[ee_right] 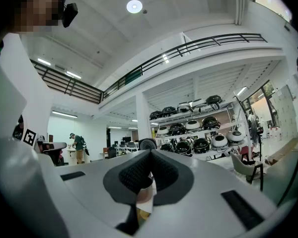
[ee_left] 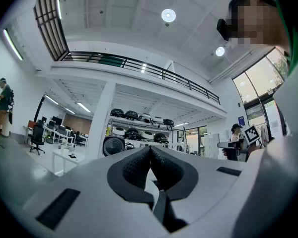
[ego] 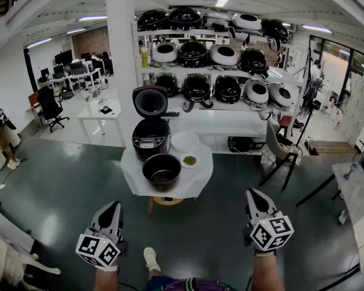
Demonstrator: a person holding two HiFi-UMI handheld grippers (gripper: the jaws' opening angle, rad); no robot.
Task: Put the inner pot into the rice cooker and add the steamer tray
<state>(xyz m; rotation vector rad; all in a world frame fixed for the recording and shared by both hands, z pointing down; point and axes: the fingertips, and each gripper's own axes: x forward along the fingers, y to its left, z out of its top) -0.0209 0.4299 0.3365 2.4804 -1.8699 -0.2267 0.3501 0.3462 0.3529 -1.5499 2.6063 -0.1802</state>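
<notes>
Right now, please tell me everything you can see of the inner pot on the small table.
The inner pot is a round, dark bowl, metal by its look. It stands upright with its mouth open, and nothing shows inside. It rests on the white-covered table, near its front edge, close in front of the rice cooker, whose lid stands open.

glossy plastic rice cooker (ego: 150, 139) beside a smooth dark inner pot (ego: 162, 172)

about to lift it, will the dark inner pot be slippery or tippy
The inner pot looks like smooth, rigid dark metal, so probably stiff and somewhat slippery at the rim. It is wide and sits upright on the table, so tipping seems unlikely.
</notes>
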